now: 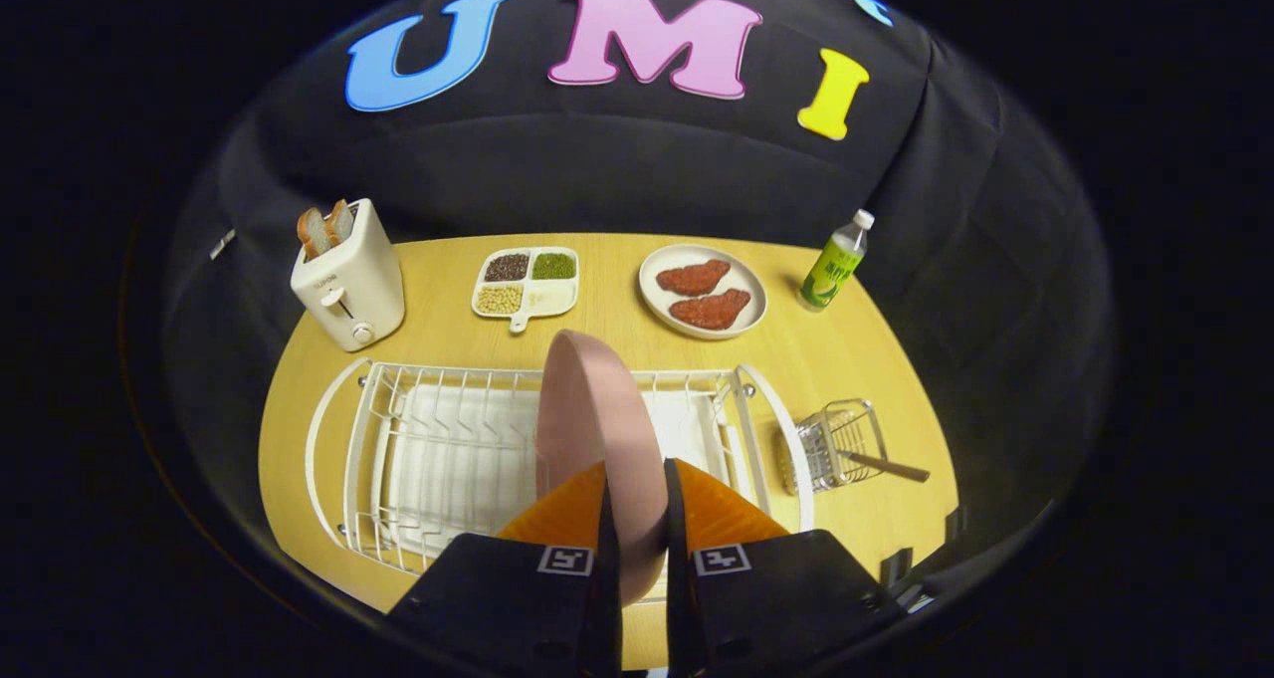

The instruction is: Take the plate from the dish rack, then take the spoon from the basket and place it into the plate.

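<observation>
I have the gripper [637, 519] closed on the pink plate [597, 429], one finger on each face of it near its lower rim. The plate stands on edge between the fingers, above the white dish rack [438, 449]; I cannot tell whether its lower rim has fully cleared the rack wires, since the fingers hide that part.

Step in hand, as I judge it: taking the plate from the dish rack. The grasp is made; setting the plate down is not yet done.

Orientation of the plate: upright, seen nearly edge-on. Its faces look toward the left and right ends of the desk [617, 310], and its visible long axis runs from the fingers upward and away toward the far edge of the desk.

Next move, in my judgement: lift clear of the rack, carry the plate to bare desk, and rotate it to lie flat, face up. Open desk shows to the right of the rack, around the wire basket [836, 444].

The spoon [886, 466] lies in that basket near the right edge of the desk, its handle projecting out to the right, roughly parallel to the near edge. That end looks the easier one to grasp.
</observation>
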`<state>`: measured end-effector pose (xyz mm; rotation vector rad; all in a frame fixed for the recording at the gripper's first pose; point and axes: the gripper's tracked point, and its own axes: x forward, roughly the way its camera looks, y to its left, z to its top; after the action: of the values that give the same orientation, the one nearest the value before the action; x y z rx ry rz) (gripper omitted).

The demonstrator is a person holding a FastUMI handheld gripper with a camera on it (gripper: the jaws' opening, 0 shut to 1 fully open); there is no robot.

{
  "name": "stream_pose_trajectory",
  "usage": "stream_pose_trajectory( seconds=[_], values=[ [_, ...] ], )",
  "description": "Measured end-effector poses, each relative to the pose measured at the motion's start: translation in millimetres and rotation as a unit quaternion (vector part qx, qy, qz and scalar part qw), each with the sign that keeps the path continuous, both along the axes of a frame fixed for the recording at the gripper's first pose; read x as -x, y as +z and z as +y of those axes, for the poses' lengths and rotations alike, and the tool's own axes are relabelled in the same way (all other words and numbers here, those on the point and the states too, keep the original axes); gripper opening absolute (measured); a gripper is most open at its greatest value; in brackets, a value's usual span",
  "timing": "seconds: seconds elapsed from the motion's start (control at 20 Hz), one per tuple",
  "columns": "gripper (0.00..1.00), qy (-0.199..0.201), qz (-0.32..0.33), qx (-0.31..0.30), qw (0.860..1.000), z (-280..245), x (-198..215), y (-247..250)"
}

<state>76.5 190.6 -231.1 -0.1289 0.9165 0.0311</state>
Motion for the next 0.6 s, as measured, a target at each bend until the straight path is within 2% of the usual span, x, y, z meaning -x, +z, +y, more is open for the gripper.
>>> stream_pose_trajectory(
  seconds=[0.1, 0.25, 0.4, 0.6],
  values=[
    [0.21, 0.014, -0.016, 0.023, 1.0, -1.7, -3.6, 10.8],
    [0.21, 0.002, -0.015, 0.014, 1.0, -11.6, -6.1, 16.0],
    [0.2, -0.031, -0.014, -0.03, 0.999, -30.8, -11.1, 22.3],
    [0.2, -0.038, -0.013, -0.084, 0.996, -53.9, 1.0, 35.2]
  ],
)
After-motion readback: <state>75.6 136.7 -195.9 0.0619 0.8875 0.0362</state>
